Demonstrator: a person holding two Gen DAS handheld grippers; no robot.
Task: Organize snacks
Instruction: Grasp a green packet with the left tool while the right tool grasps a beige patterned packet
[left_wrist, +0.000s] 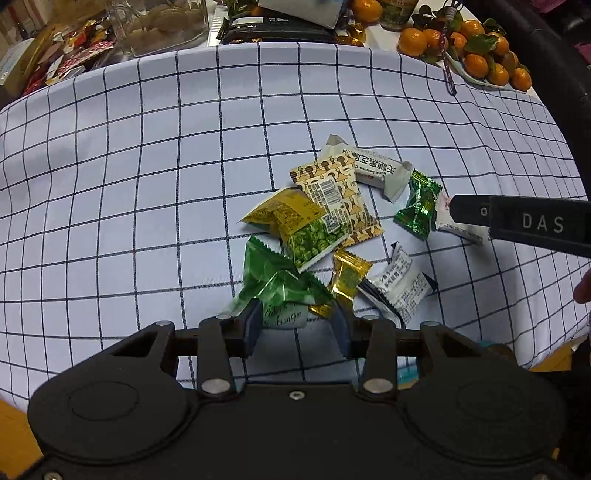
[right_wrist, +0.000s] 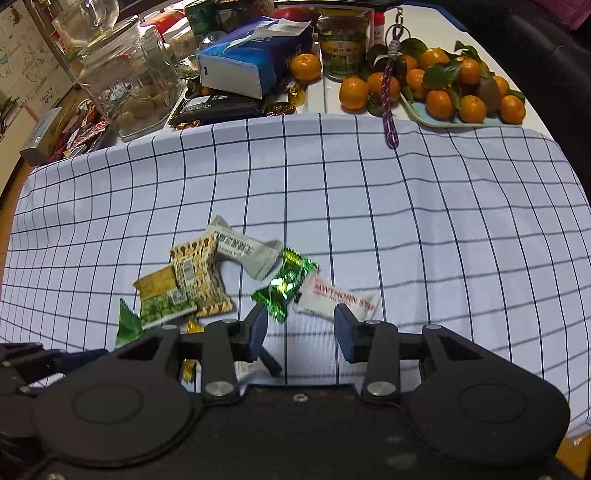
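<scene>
1. Snacks lie in a loose heap on a checked cloth (left_wrist: 147, 155), and the tan patterned packet (left_wrist: 336, 199) in the middle of the heap serves as landmark.
2. A white sesame bar (left_wrist: 369, 166) lies just beyond the tan patterned packet, one end tucked under it.
3. A yellow-and-green pea packet (left_wrist: 295, 225) overlaps the near left edge of the landmark.
4. A small green candy (left_wrist: 419, 206) sits to the right of the landmark, apart from it; a white hawthorn strip (right_wrist: 336, 297) touches the candy's far side.
5. Nearer the camera than the landmark lie a large green wrapper (left_wrist: 275, 280), a gold candy (left_wrist: 347, 277) and a white printed packet (left_wrist: 400, 291), all close together.
6. The left gripper (left_wrist: 297, 326) hangs over the near end of the heap, below the landmark in its own view. Its jaws stand apart around the lower edge of the large green wrapper and a pale label; whether the pads press on it cannot be told.
7. The right gripper (right_wrist: 301, 332) is to the right of the landmark, jaws apart with bare cloth between them. One fingertip is beside the small green candy, the other over the end of the hawthorn strip.
8. Far beyond the landmark, past the cloth's edge, a tray of mandarins (right_wrist: 458, 96), a glass jar (right_wrist: 129, 85) and a blue tissue pack (right_wrist: 251, 62) crowd the table.
</scene>
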